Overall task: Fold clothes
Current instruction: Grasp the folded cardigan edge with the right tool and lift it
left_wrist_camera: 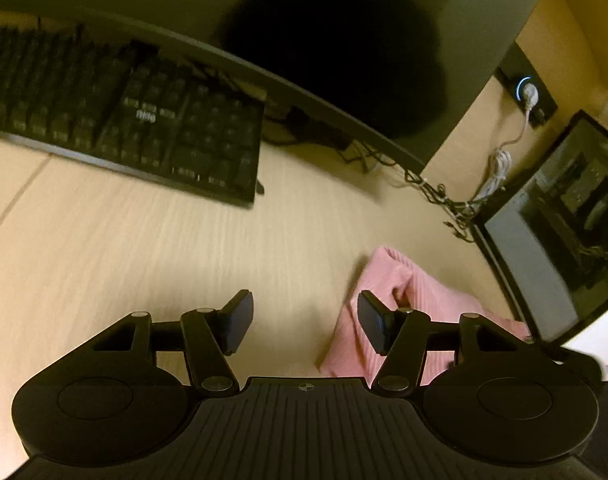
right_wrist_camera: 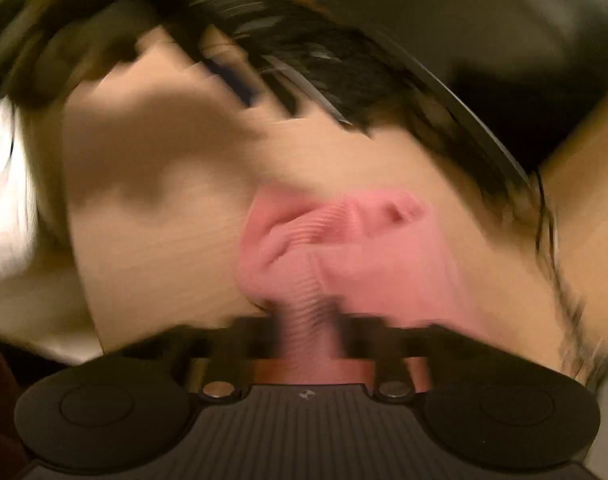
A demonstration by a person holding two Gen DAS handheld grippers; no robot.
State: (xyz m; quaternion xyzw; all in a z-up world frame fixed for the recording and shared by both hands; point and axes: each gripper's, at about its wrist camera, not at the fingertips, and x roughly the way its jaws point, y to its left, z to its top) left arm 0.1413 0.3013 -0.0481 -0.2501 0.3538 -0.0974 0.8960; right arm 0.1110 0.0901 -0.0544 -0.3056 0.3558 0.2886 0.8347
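A pink ribbed garment [left_wrist_camera: 408, 304] lies bunched on the pale wooden desk [left_wrist_camera: 143, 248], at the lower right of the left wrist view. My left gripper [left_wrist_camera: 304, 320] is open and empty above the desk, its right finger [left_wrist_camera: 374, 326] over the garment's left edge. In the right wrist view, which is heavily motion-blurred, my right gripper [right_wrist_camera: 310, 320] is shut on a ribbed fold of the pink garment [right_wrist_camera: 344, 248], which trails away from the jaws over the desk [right_wrist_camera: 163, 240].
A black keyboard [left_wrist_camera: 123, 120] lies at the back left. A dark monitor [left_wrist_camera: 344, 40] stands behind it with cables [left_wrist_camera: 444, 196] underneath. A glass-sided PC case [left_wrist_camera: 564, 232] stands at the right, with a white cord [left_wrist_camera: 500, 164] beside it.
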